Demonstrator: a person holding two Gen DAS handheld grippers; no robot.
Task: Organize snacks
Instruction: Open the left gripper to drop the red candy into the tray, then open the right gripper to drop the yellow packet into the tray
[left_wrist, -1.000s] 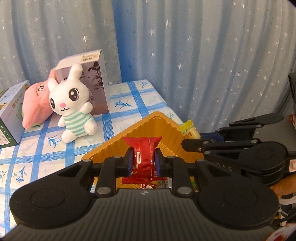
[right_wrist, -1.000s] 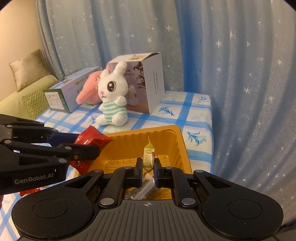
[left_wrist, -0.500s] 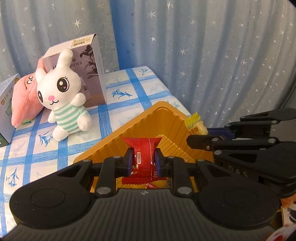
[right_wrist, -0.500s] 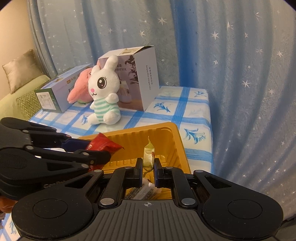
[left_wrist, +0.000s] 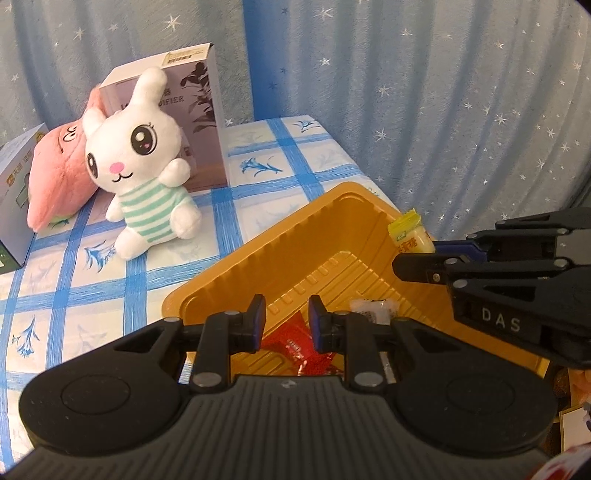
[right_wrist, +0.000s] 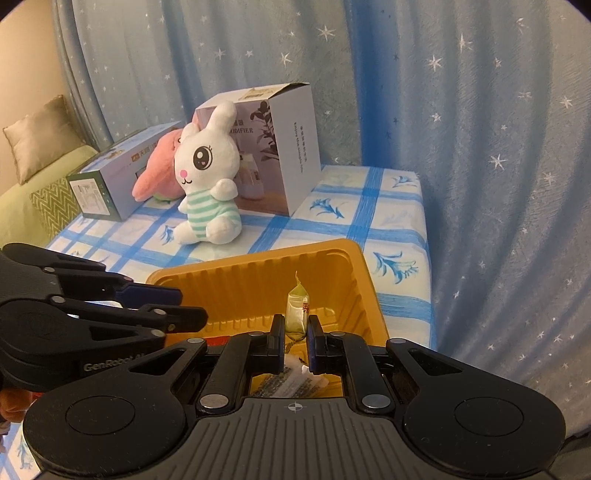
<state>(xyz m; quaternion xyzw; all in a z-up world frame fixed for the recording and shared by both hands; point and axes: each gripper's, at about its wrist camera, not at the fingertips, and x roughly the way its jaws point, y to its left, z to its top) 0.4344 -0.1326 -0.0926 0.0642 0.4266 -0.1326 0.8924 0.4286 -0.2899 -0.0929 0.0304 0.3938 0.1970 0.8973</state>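
Read "DAS" in pale letters on side of right gripper (left_wrist: 413, 266), right edge of left wrist view. Read "GenRobot" plus a cut-off bit on side of left gripper (right_wrist: 184, 317), near left of right wrist view. On tall white box (right_wrist: 291, 147) at far end of table: "...MIDIFIER" on front, start hidden behind white bunny plush (right_wrist: 207, 173); small vertical print on its right side, too fine to read. Red print on yellow candy (left_wrist: 408, 236), Chinese chars, not legible. Long box (right_wrist: 110, 177) far left: Chinese brand mark on top, unreadable.
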